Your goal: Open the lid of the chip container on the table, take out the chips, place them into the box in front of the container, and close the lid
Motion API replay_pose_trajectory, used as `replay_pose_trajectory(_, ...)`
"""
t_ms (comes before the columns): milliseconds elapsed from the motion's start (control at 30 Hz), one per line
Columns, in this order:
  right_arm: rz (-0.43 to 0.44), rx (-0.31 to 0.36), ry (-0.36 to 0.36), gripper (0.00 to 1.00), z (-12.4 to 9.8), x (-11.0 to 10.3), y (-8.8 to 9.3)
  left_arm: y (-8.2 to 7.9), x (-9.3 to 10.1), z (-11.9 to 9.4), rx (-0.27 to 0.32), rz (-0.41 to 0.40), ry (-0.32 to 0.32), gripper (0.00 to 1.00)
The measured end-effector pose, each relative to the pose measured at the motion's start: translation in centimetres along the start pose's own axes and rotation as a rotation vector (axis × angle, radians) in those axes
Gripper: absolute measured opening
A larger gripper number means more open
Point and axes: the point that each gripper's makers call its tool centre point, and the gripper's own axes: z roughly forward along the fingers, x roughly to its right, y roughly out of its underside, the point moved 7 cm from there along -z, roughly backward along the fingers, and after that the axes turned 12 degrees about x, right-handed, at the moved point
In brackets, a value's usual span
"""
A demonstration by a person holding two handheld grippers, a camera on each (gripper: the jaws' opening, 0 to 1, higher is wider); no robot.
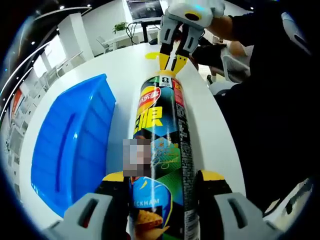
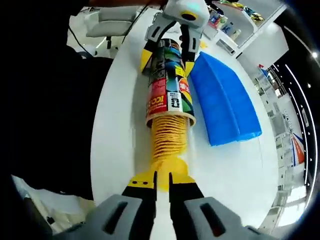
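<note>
And here's the tall cylindrical chip can with its glossy printed cardboard wall [image 1: 160, 145], held lying along the white table [image 2: 120, 120], lid already off, mouth pointing at the right gripper. In the right gripper view it runs from centre up toward twelve o'clock, and spilling out of its round metal rim comes a neat stack of curved, ridged yellow chips [image 2: 169, 137], seated in a thin yellow plastic tray. The right gripper [image 2: 162, 187], yellow-tipped with grey bodies, has its jaws pinched together on the flared end of that tray at six o'clock, clamped tight, no gap to speak of, which looks like the pull that slides the chips out. Now the left gripper [image 1: 162, 187]: in its own view the jaws straddle the can's base end at six o'clock, pressed against both sides, a firm hold that I'd judge is there to anchor the can while the other hand draws. Smart, because a slick round tube would roll or slide otherwise. Out at nine o'clock in the left gripper view sits the bright blue rigid plastic bin [image 1: 70, 145], open, ribbed walls, just beside the can, ready to take the chips. A person in dark clothing stands at the table's far edge, three o'clock in that same view.
</note>
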Motion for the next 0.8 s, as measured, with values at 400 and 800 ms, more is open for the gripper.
replay_pose_trajectory(400,-0.105,-0.003,0.123,0.11,-0.9,-0.7,-0.2,-0.1,0.3,0.0,0.005,0.004,0.000,0.55)
replay_pose_trajectory(800,-0.022,0.046,0.205,0.06,-1.1,-1.2,0.6,-0.1,0.5,0.0,0.000,0.009,-0.003,0.55)
